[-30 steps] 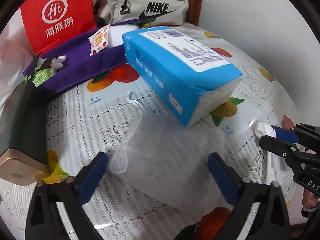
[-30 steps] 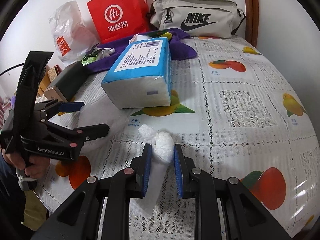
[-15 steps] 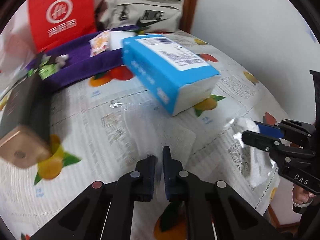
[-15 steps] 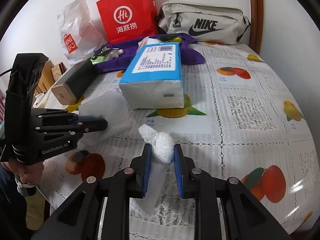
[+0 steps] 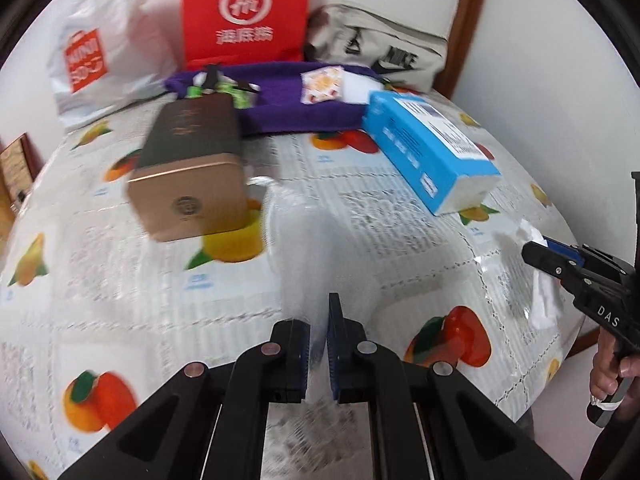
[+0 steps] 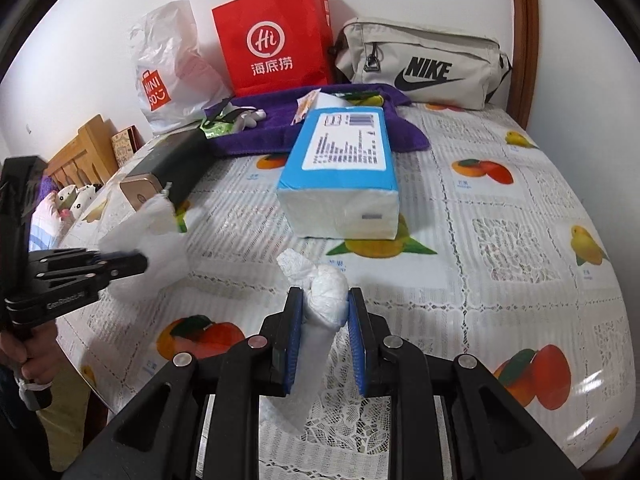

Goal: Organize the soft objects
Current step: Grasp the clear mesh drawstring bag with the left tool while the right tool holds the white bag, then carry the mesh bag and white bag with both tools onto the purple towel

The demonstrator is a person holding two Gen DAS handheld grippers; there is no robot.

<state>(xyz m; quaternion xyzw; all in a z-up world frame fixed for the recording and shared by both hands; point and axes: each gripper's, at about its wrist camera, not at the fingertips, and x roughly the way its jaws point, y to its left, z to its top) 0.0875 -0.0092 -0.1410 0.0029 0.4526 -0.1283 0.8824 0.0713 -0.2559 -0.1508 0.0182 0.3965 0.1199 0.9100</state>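
On a table (image 6: 500, 216) under a fruit-print cloth, 2 handheld grippers each carry 1 soft item; the left gripper (image 5: 318, 344) has its jaws pressed almost together on the near edge of a translucent foam sheet (image 5: 316, 248), which runs straight ahead from the fingertips, its long axis roughly in line with the fingers, blurred and lifted at the gripper end; from the right wrist camera the same sheet (image 6: 152, 240) hangs bunched from the left gripper's tip (image 6: 138, 262), with its far end near the gold-capped dark box (image 6: 168, 172); whether that end rests on the cloth cannot be told.

The right gripper (image 6: 324, 308) holds its jaws narrowly apart, clamped on a knotted white plastic bag (image 6: 326, 292); the knot stands upright between the blue pads and the tail trails down toward the camera; the bag is clear of the cloth at the jaws.

The blue tissue pack (image 6: 344, 168) lies just beyond the right gripper, its long axis pointing away toward the purple towel (image 6: 280, 120) at the back; the right hand is judged nearer to it, the left nearer the box.
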